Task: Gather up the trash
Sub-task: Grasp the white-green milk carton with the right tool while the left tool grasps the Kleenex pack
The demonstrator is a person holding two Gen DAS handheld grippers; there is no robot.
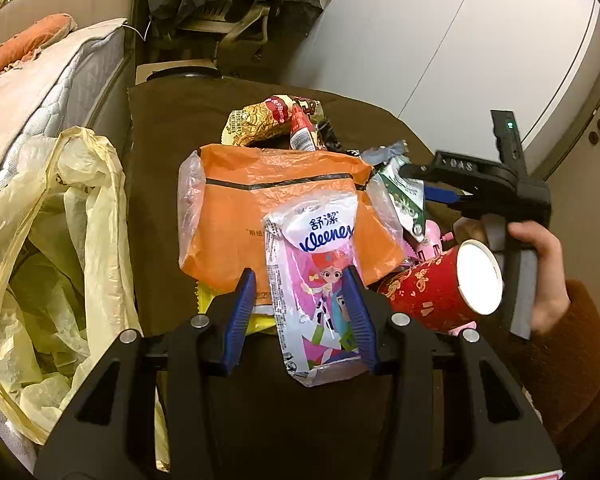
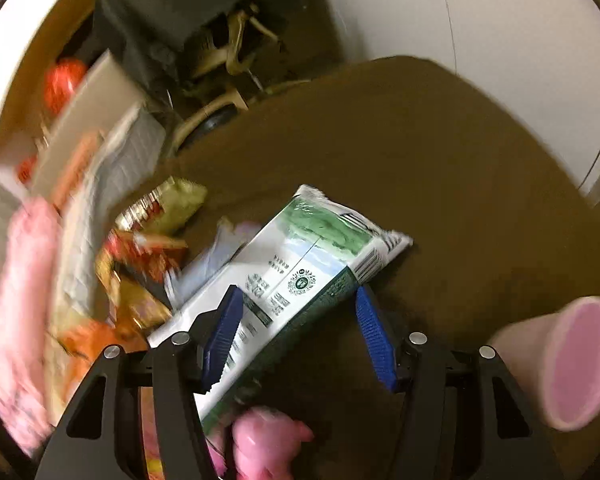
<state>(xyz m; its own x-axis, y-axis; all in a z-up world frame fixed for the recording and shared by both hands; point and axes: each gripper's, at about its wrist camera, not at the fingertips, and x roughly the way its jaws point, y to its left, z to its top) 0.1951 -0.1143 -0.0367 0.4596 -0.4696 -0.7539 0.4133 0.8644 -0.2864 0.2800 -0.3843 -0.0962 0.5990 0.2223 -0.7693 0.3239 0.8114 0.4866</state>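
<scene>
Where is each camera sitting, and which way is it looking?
Left wrist: sits on the left gripper, looking down along its blue fingers at the Kleenex pack between them, the orange bag and the yellow trash bag; the person's right hand and right gripper show too.
Right wrist: sits on the right gripper, looking down at the green-and-white carton between its fingers; blurred.
Shared: the brown tabletop, the carton, snack wrappers.

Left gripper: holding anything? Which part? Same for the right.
The left gripper seems to hold the Kleenex tissue pack across its lower half. The right gripper straddles the green-and-white carton, jaws open, not gripping.
</scene>
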